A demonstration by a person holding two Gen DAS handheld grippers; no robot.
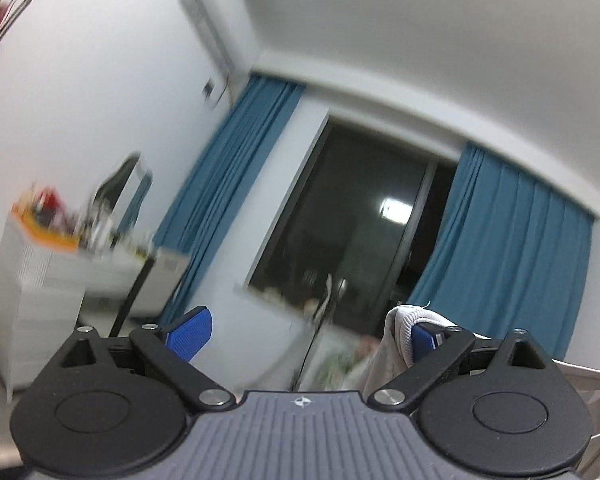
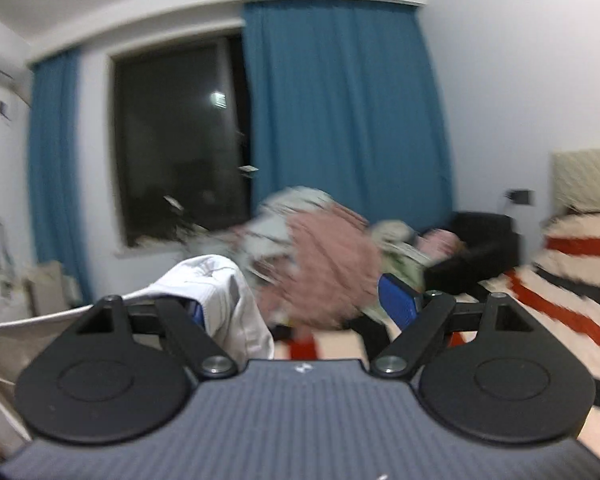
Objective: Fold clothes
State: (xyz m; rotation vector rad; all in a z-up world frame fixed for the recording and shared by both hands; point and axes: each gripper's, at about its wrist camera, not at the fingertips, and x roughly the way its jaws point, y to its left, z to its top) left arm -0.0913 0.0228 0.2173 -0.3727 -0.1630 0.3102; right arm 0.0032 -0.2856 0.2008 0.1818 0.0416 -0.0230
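Item: pale ribbed-hem garment (image 2: 224, 300), soft and limp, draped over one finger of my spread left gripper (image 1: 306, 334) and right gripper (image 2: 300, 304); I'd grip at the hem.

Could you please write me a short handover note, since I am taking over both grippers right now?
Left gripper: jaws wide open, pointing about level. The pale garment is only hooked over its right-hand finger, not pinched.
Right gripper: jaws wide open. Apparently the same garment drapes over its left-hand finger.
Elsewhere: a blurred clothes pile lies ahead, beside the striped blanket.
Done: the garment is raised, hanging from both grippers.
Left: no fold is visible yet. The garment could slip off, so I would grip it properly, then lay it flat and fold it.
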